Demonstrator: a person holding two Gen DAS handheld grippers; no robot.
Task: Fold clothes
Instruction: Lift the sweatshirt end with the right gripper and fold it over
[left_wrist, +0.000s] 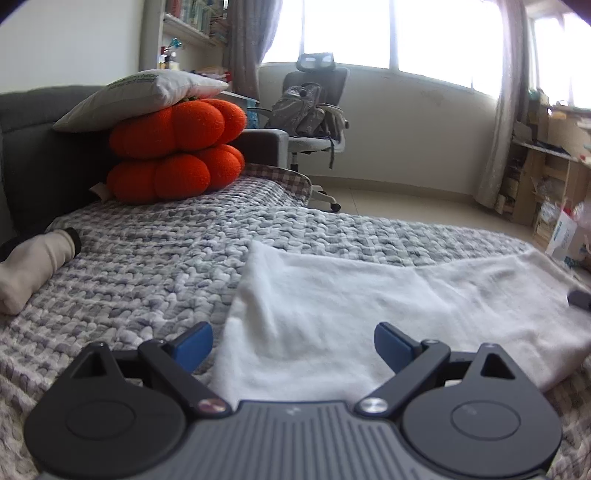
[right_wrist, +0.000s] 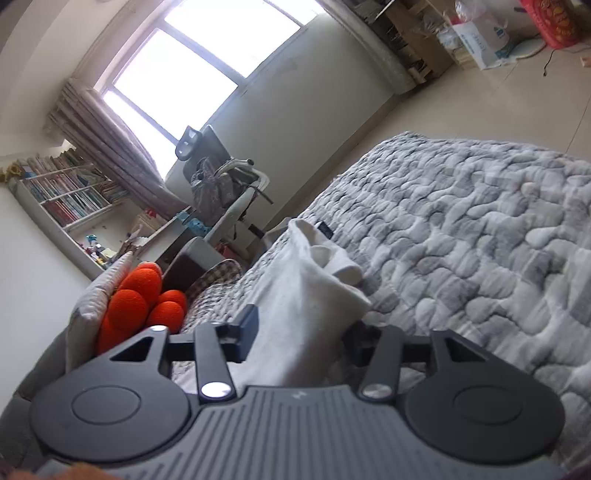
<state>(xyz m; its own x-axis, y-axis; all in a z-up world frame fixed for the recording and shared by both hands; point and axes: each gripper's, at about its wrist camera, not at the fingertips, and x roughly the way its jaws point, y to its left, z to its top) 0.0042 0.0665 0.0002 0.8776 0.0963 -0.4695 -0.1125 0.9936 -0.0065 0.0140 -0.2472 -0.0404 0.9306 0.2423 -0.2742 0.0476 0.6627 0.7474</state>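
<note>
Your left gripper (left_wrist: 293, 341) stands with its jaws wide and nothing between them, low over the near edge of the white cloth (left_wrist: 369, 314). Your right gripper (right_wrist: 299, 328) has its jaws closed in on a bunched fold of that cloth, lifted off the quilt (right_wrist: 461, 229) and hanging tilted. The rest of the cloth lies spread flat on the quilt, near its front edge. This looks like a fold in mid-carry: one end is up, the other flat. Next you need to lay the raised end squarely over the flat part, your free gripper pinning or taking the near corner.
</note>
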